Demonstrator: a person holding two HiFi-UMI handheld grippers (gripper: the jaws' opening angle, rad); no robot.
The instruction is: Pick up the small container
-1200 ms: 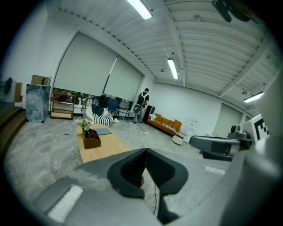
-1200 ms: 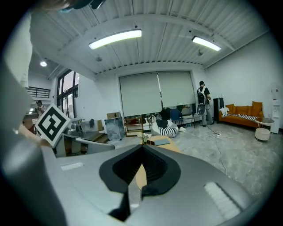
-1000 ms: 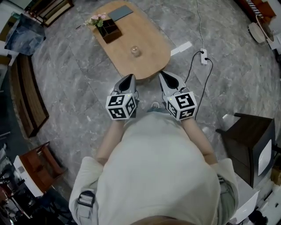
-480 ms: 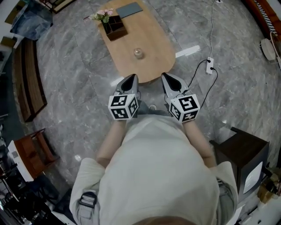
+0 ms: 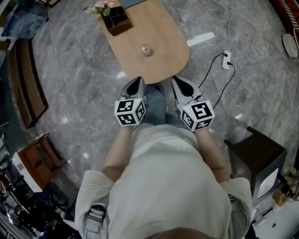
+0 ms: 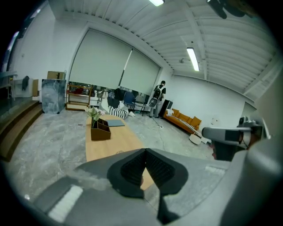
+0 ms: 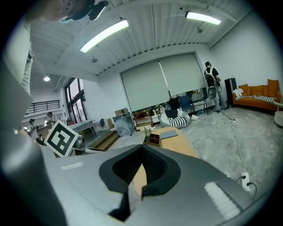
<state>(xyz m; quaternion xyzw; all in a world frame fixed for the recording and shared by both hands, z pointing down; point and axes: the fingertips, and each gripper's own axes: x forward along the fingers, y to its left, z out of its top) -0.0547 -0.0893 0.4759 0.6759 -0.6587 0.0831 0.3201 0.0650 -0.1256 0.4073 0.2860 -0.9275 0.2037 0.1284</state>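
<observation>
- My left gripper (image 5: 136, 84) and right gripper (image 5: 177, 84) both have their jaws pressed together, with nothing in them.
- The small container (image 5: 146, 49) stands on the table (image 5: 163, 42), well ahead of both.
- I should open one gripper before reaching, then close gently around its sides.

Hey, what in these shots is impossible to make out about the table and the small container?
Small container: head view, too small to show whether it has a lid or holds anything.
Same container: right gripper view, out of sight; the shut right claw covers the near table.
Dark box with flowers: head view, compartment contents too small.
Table's far end: head view, cut off by the top edge.
</observation>
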